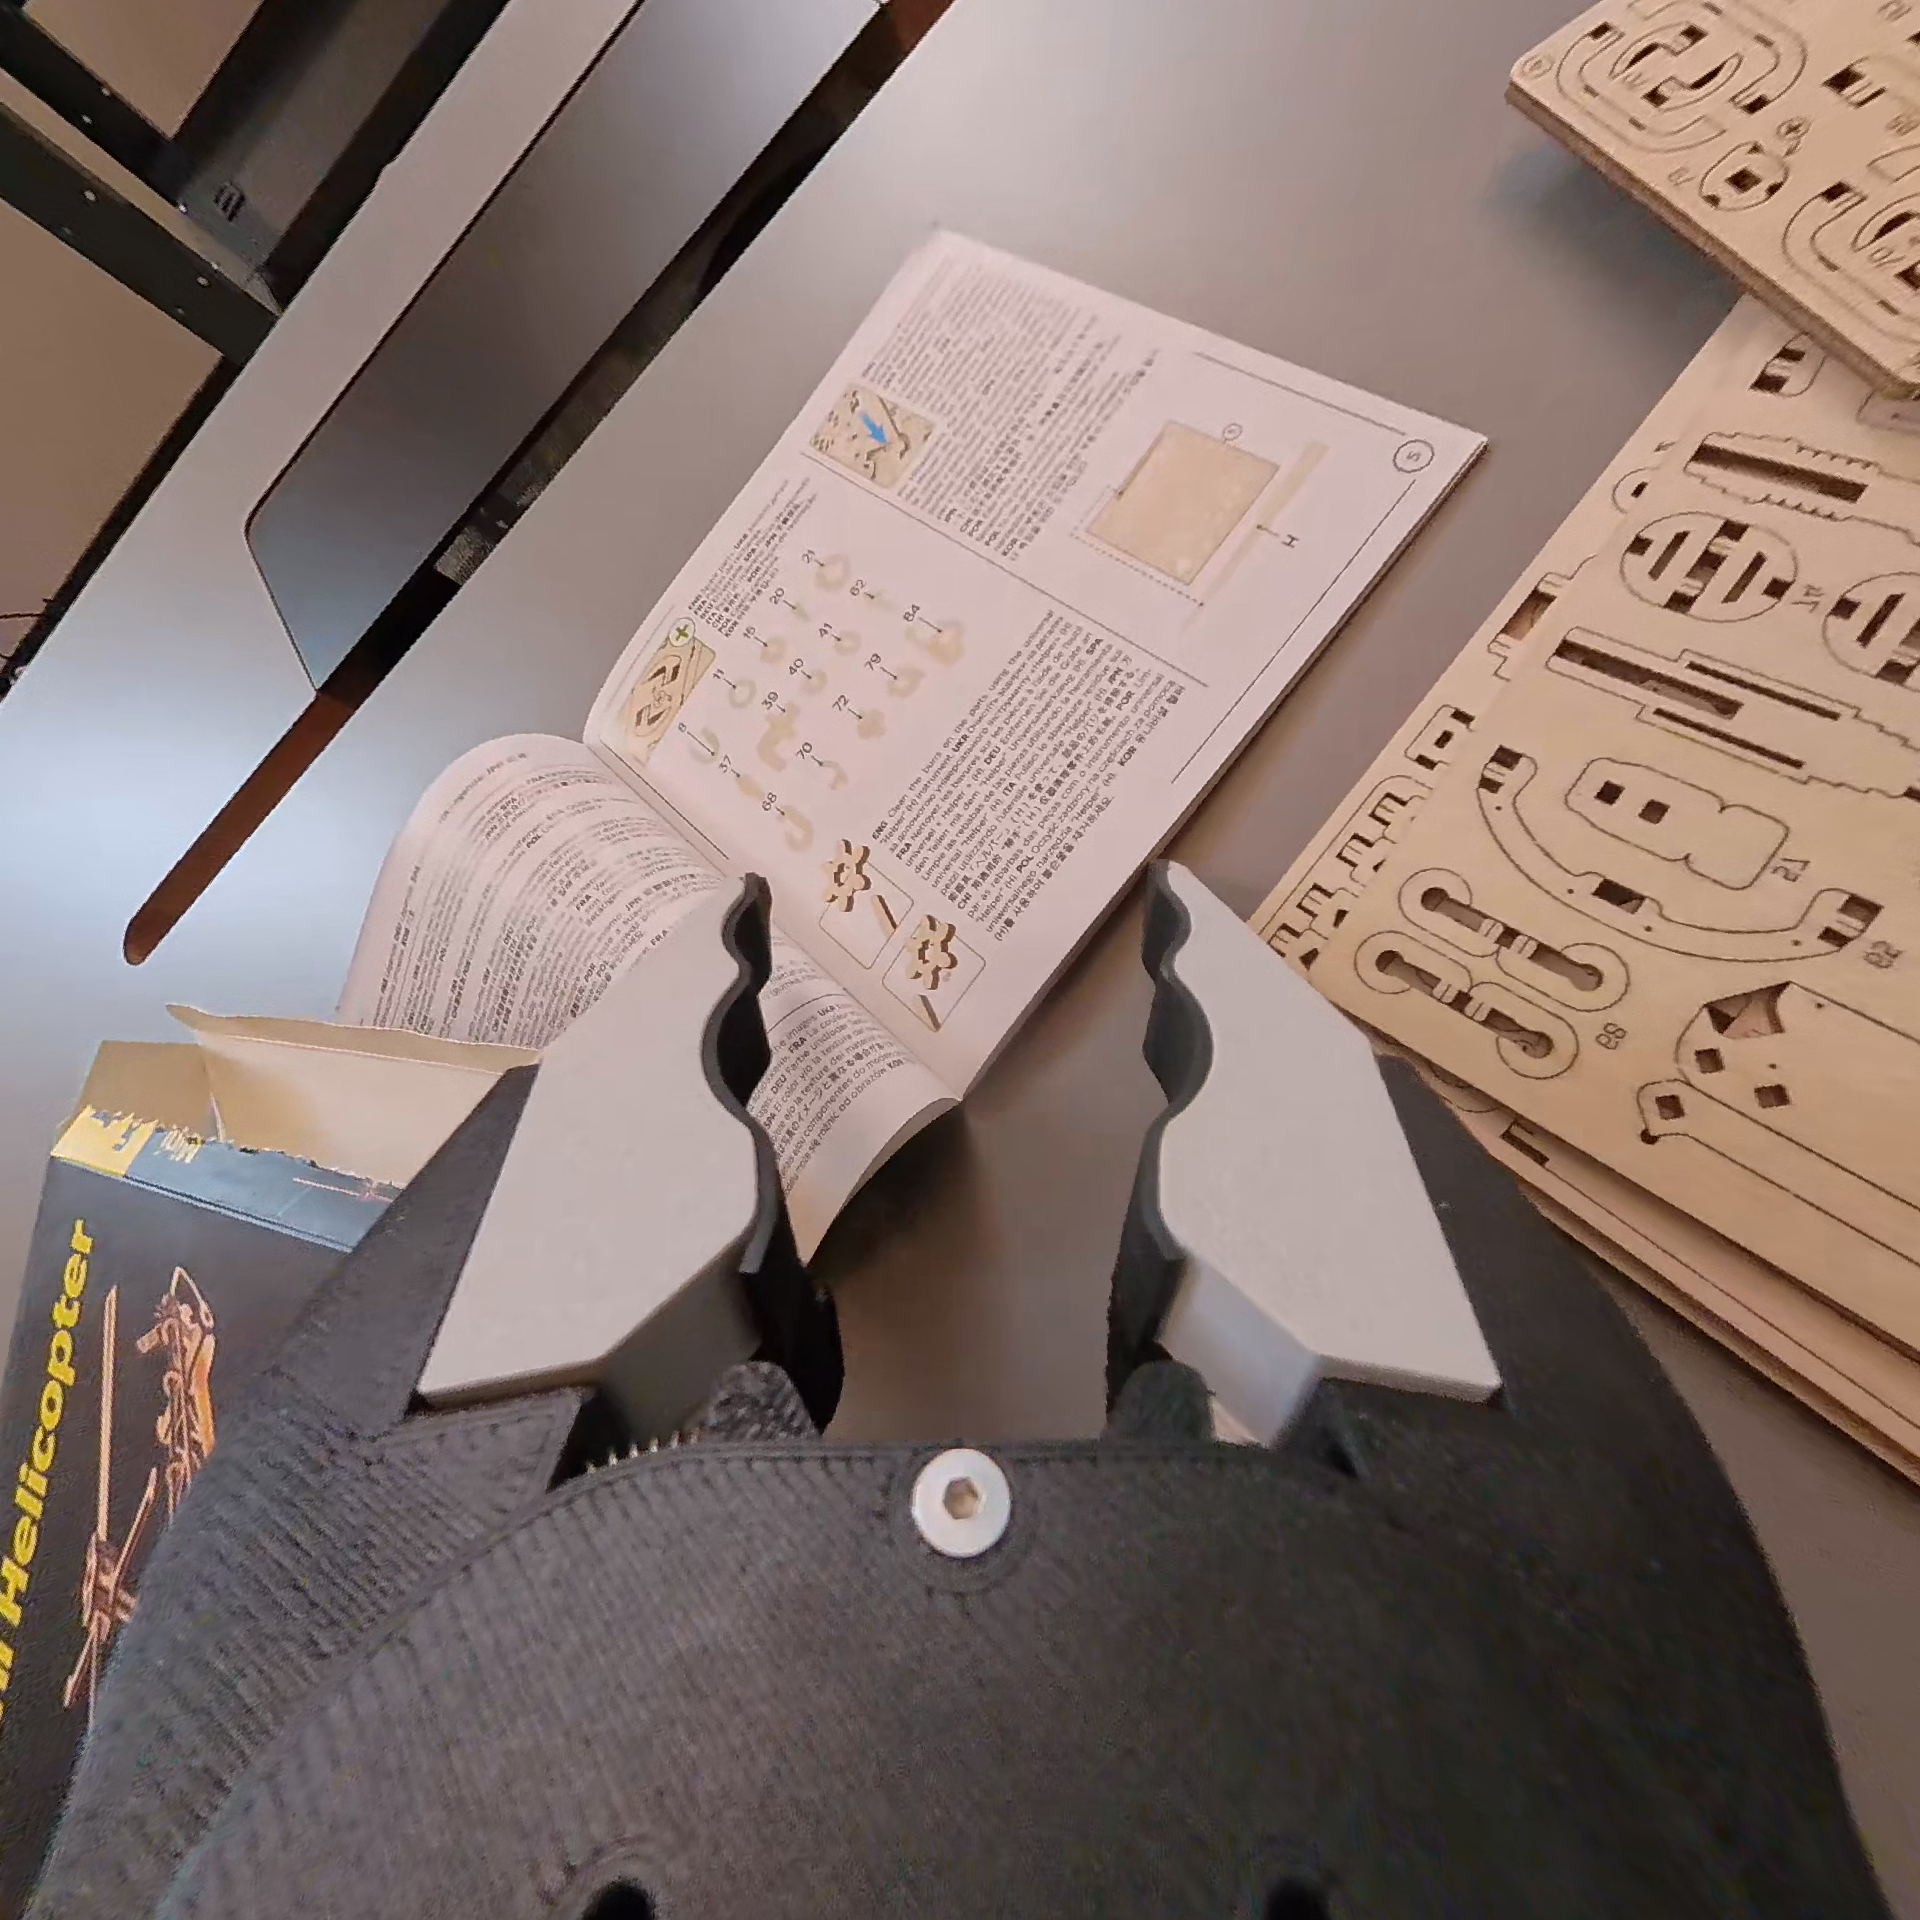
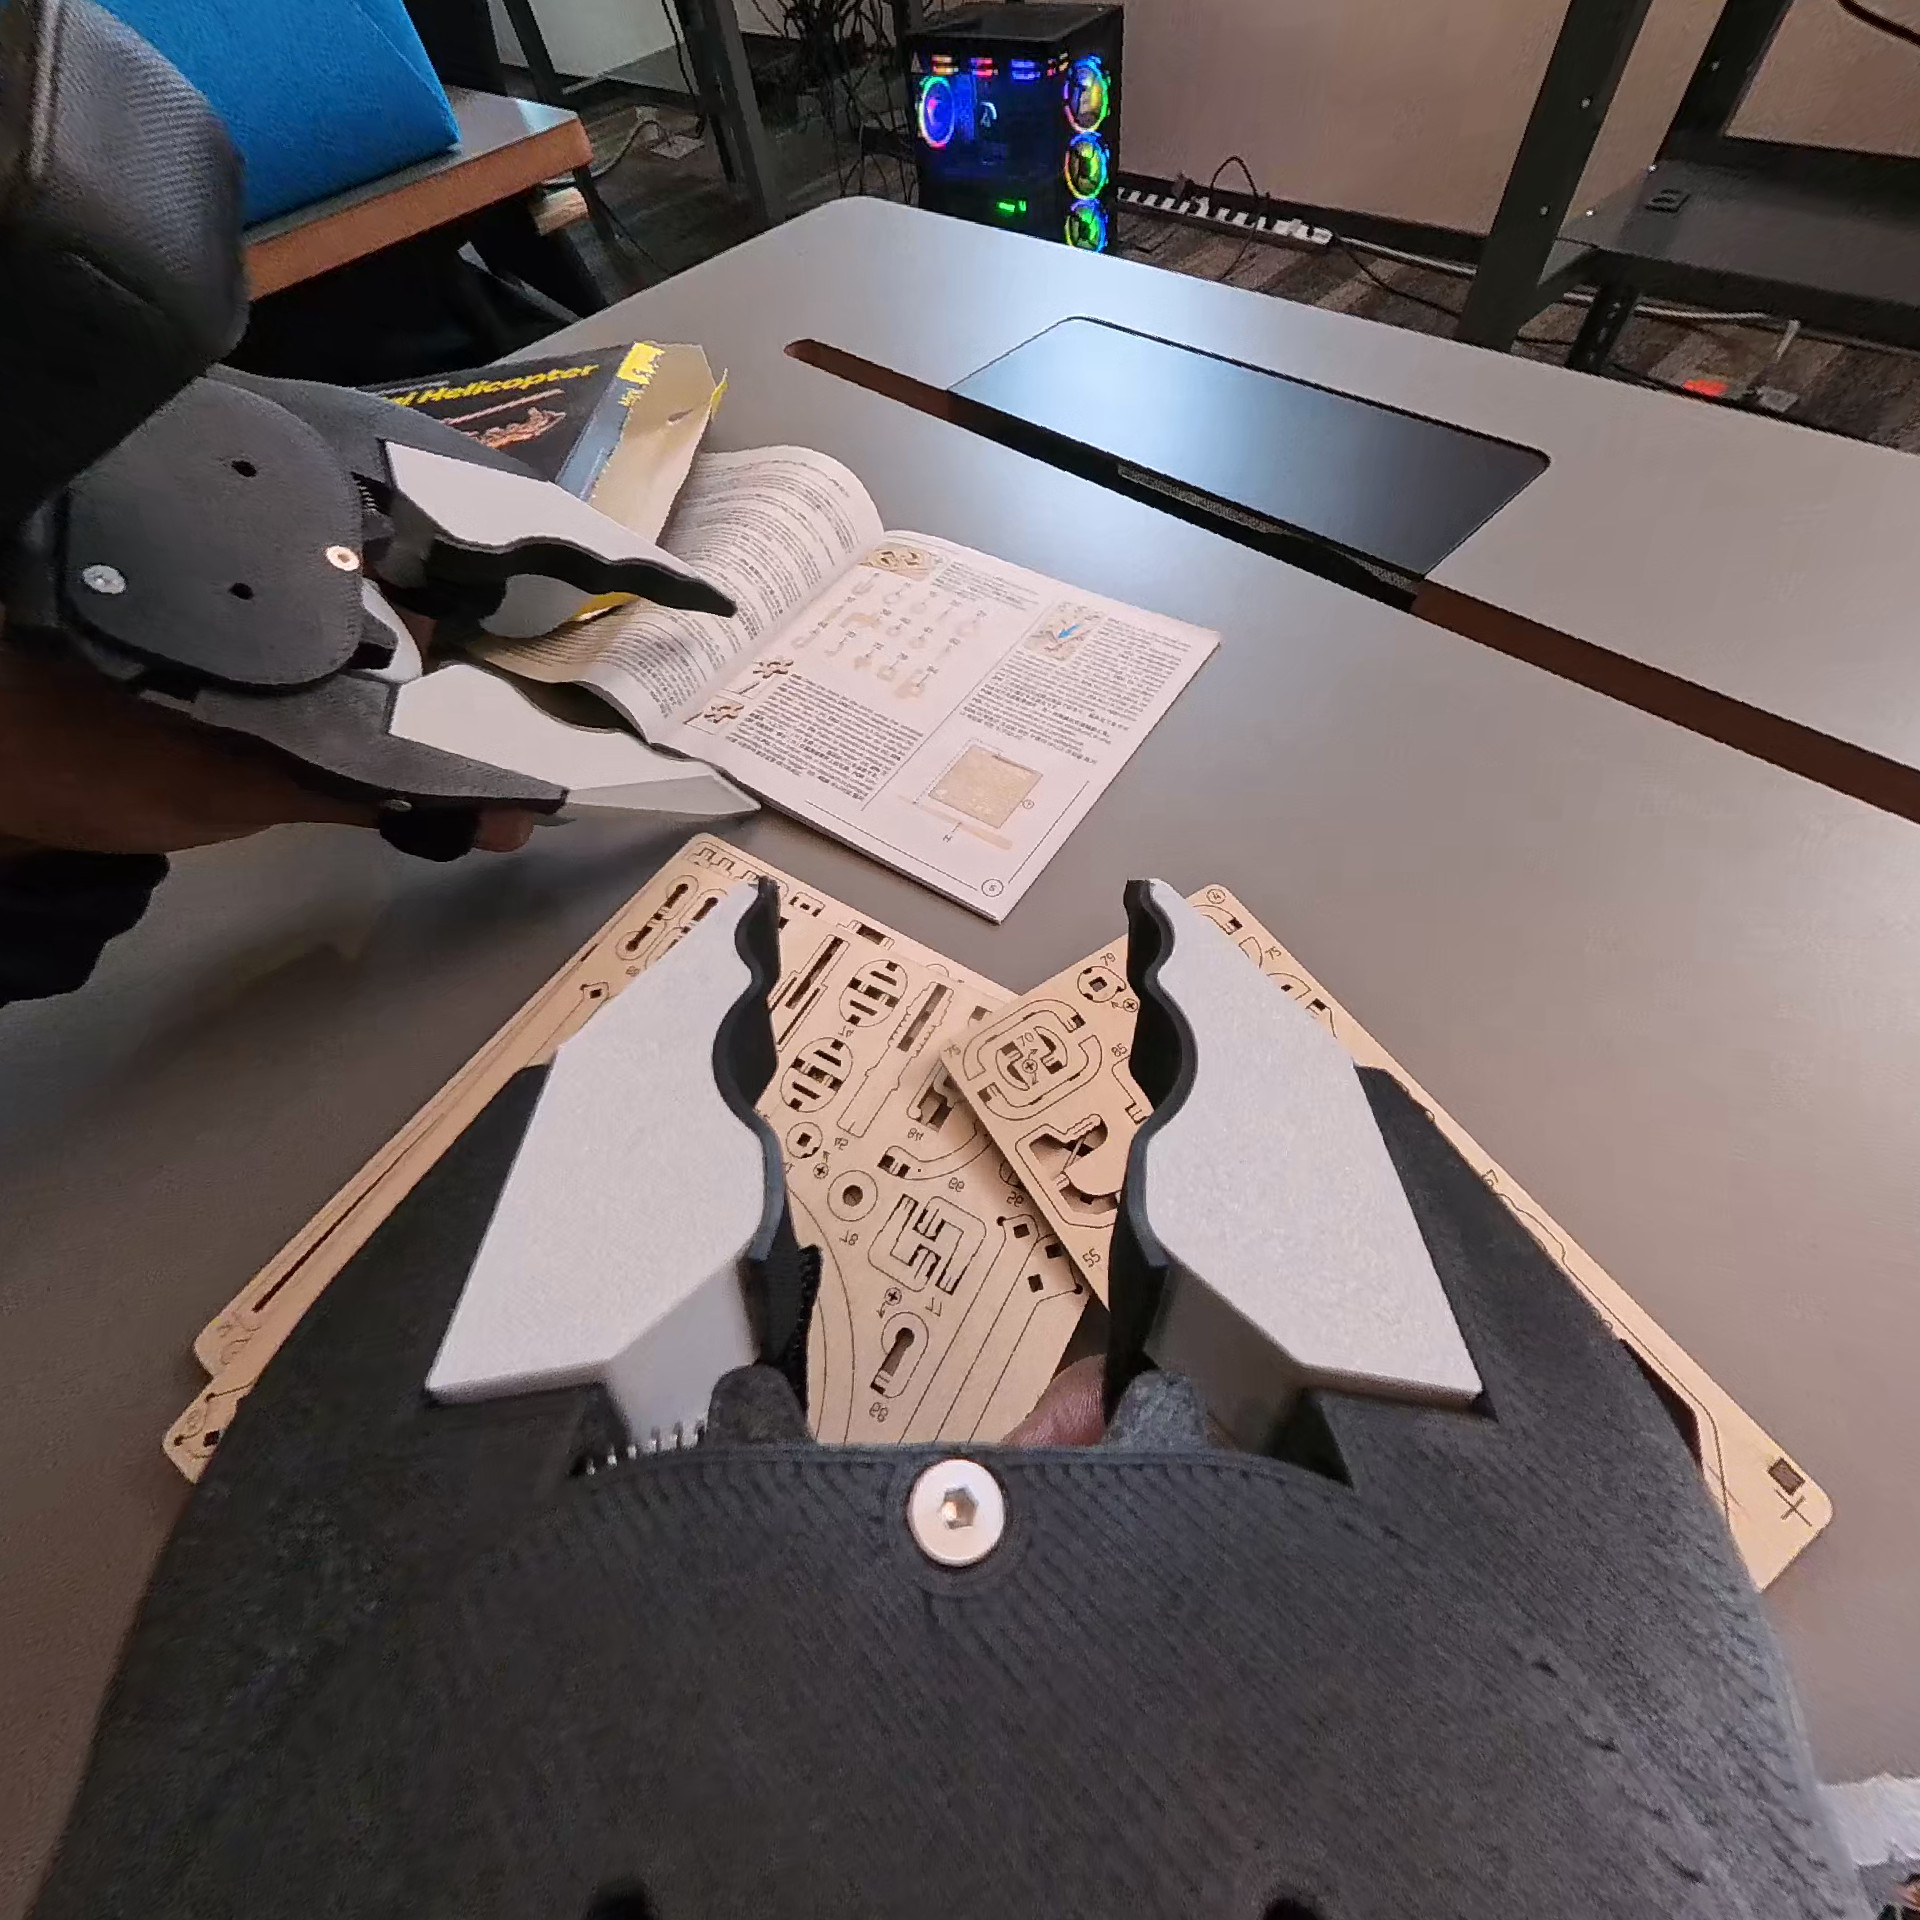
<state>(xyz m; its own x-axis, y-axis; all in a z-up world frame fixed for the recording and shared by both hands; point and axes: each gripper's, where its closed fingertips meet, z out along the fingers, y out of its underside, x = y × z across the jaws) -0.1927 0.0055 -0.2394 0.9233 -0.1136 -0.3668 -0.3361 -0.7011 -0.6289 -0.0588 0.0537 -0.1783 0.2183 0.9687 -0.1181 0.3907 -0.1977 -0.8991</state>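
An open instruction booklet (image 1: 987,644) lies on the grey table (image 1: 1195,208), its left pages curling up. My left gripper (image 1: 956,888) is open, and the booklet's near edge lies between its grey fingers. In the right wrist view the left gripper (image 2: 738,704) straddles the booklet (image 2: 935,707) at its spine end. My right gripper (image 2: 954,894) is open and empty, hovering over a stack of laser-cut wooden sheets (image 2: 894,1143) with a smaller wooden board (image 2: 1039,1081) lying on top. The sheets (image 1: 1662,935) lie to the right of the booklet.
A dark opened cardboard box (image 1: 156,1299) lies left of the booklet; it also shows in the right wrist view (image 2: 540,416). A dark recessed panel (image 2: 1247,447) sits in the table's far side. A computer tower with coloured lights (image 2: 1018,125) stands on the floor beyond. My left gripper is the nearer one to the dark recessed panel (image 2: 1247,447): about 25 cm, against 30 cm.
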